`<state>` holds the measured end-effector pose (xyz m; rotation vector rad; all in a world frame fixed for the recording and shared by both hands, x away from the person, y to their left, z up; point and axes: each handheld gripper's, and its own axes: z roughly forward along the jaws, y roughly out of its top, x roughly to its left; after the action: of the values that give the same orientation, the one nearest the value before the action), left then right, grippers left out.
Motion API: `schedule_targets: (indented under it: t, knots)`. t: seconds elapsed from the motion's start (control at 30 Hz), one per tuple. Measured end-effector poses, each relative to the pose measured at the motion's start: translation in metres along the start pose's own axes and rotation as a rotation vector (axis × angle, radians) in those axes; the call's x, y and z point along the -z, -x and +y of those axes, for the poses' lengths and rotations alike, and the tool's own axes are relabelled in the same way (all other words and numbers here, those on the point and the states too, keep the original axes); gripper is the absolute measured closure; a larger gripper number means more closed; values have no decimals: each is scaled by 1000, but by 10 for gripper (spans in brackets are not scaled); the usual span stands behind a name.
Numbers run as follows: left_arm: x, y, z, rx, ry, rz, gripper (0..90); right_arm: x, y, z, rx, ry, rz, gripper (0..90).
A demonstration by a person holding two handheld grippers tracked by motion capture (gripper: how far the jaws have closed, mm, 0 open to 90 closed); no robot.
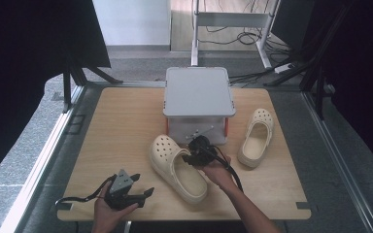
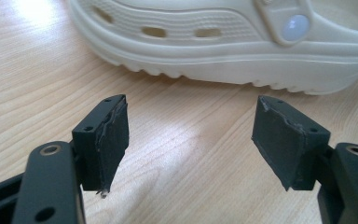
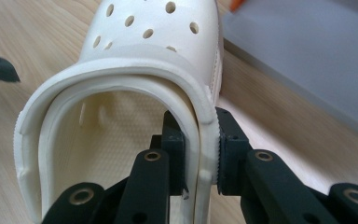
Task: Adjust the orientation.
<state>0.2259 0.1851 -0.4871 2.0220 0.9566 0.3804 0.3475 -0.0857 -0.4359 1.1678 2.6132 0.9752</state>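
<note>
A cream clog (image 1: 177, 167) lies on the wooden table (image 1: 121, 121), toe toward the far left. My right gripper (image 1: 192, 154) is shut on its side wall at the opening. In the right gripper view one jaw is inside the clog (image 3: 121, 93) and the other outside, with the pads of my right gripper (image 3: 200, 135) pressing the rim between them. My left gripper (image 1: 143, 184) rests low near the front left edge, open with nothing between its fingers. In the left gripper view its jaws (image 2: 191, 135) stand wide apart over bare wood, and the clog's side (image 2: 223, 42) lies just beyond them.
A second cream clog (image 1: 256, 137) lies at the right, toe pointing away. A grey lidded box (image 1: 199, 97) stands at the back middle, close behind the held clog, and its grey wall (image 3: 307, 60) is at the right of the right gripper view.
</note>
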Motion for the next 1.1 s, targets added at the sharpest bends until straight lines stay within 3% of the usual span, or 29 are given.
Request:
schedule_targets:
  t: [0.37, 0.63, 0.83, 0.93, 1.1]
  knots:
    - [-5, -4, 4, 0, 3, -10, 277, 7, 8, -36, -63, -1, -21, 770]
    - [-5, -4, 4, -1, 2, -6, 276, 11, 16, -42, -70, -9, -29, 769]
    - [-7, -4, 3, -5, -8, -4, 276, 11, 19, -43, -62, -5, -4, 748]
    - [-7, -4, 2, -13, -12, 4, 276, 13, 20, -44, -47, 5, 30, 630]
    - [-6, -2, 0, -24, -15, 11, 276, 29, 24, -46, -45, 39, 62, 584]
